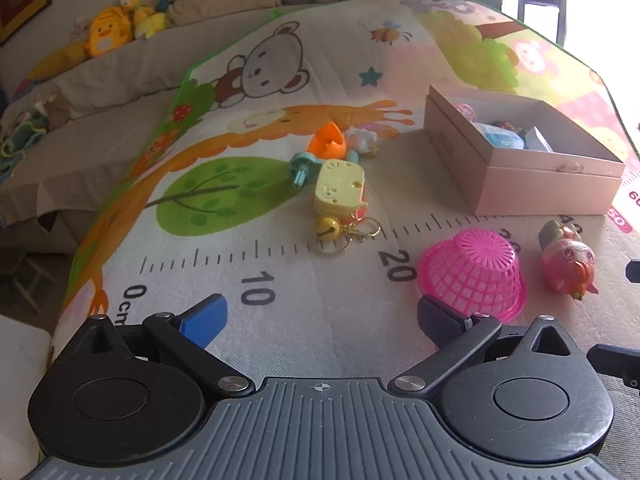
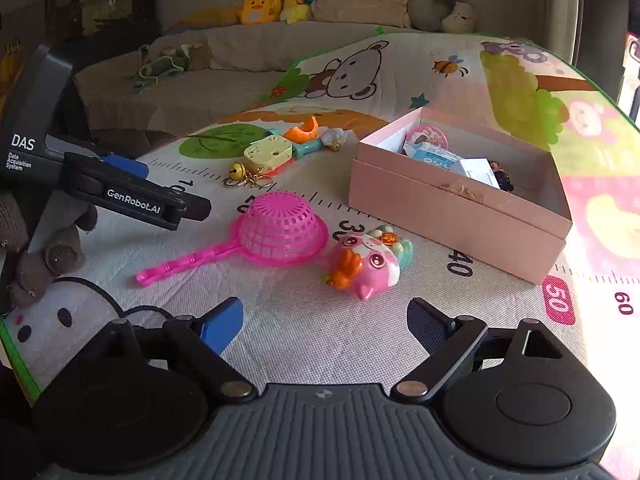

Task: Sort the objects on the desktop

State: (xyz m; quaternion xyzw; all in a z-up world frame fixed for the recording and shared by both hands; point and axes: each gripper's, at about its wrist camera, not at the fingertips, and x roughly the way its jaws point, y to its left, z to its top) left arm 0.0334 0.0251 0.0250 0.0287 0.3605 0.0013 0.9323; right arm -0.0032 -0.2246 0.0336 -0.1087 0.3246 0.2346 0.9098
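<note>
Both grippers, left gripper [image 1: 320, 320] and right gripper [image 2: 325, 320], hover wide open and empty-handed. Pink strainer [image 2: 280, 228] lies upside down beside the pink pig toy [image 2: 366, 262], near the open pink box [image 2: 460, 208].

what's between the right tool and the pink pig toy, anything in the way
Nothing visible. The right tool is open with only bare mat between it and the pig toy. The pink strainer sits just left of the pig toy, not in the path.

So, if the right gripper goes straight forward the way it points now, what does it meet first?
Most likely the pink fish toy, lying on the mat just ahead of the open right gripper. The pink strainer sits slightly left of that line; depth is uncertain.
</note>
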